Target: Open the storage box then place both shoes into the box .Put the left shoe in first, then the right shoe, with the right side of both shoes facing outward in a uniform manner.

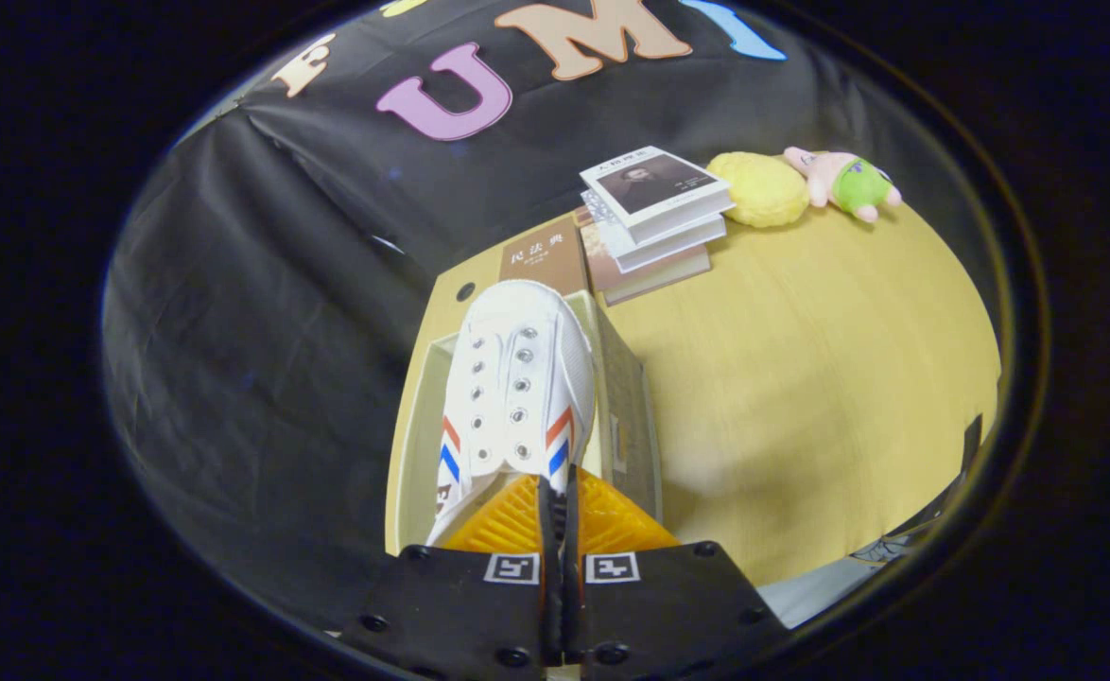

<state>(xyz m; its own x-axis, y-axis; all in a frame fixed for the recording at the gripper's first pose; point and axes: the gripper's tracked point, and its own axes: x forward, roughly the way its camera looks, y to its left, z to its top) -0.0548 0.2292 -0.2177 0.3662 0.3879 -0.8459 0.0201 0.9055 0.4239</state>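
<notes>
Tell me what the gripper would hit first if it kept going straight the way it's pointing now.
The gripper is shut on the white shoe; pushed straight on, the shoe's toe would probably meet the storage box first, though depth is unclear.

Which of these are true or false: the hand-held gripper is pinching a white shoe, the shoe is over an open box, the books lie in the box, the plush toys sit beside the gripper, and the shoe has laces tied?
1. The hand-held gripper is shut on the shoe. True.
2. The shoe hangs over the open box. True.
3. The books lie in the box. False: they are stacked on the table beyond the box.
4. The plush toys sit beside the gripper. False: they lie at the table's far edge, past the books.
5. The shoe has tied laces. False: its eyelets are bare.
</notes>
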